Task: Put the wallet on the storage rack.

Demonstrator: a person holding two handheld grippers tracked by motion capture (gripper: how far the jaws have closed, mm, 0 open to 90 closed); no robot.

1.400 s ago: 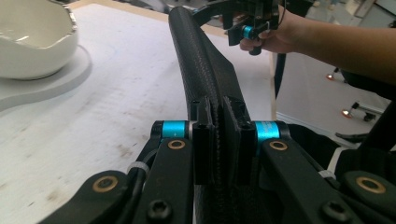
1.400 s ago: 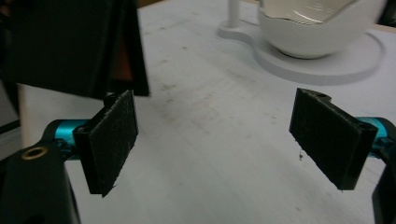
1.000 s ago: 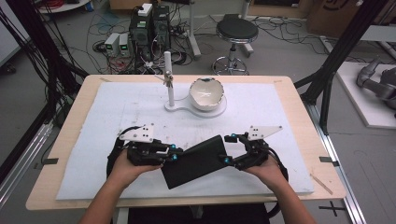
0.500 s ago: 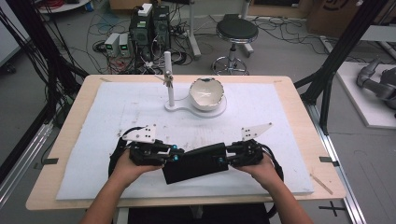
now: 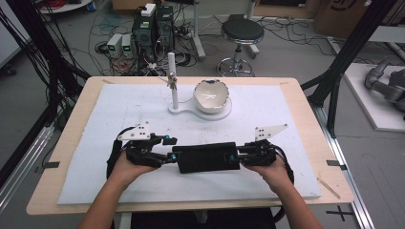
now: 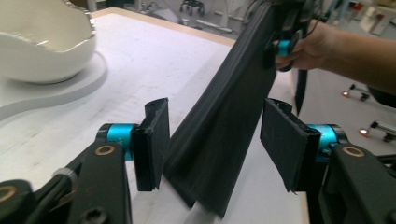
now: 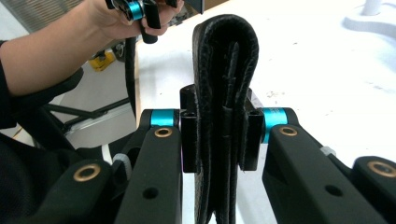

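From above, a folded black pouch [image 5: 206,157] lies on the white mat [image 5: 286,114] between both grippers; the left gripper [image 6: 212,140] has its jaws spread around one end; the right gripper [image 7: 219,140] pinches the other end tight; no readable writing.

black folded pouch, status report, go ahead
Right gripper shut on the black folded leather pouch. Left gripper open, jaws astride the pouch's other end, not clamped. White bowl on its stand sits far back, nothing in the way.
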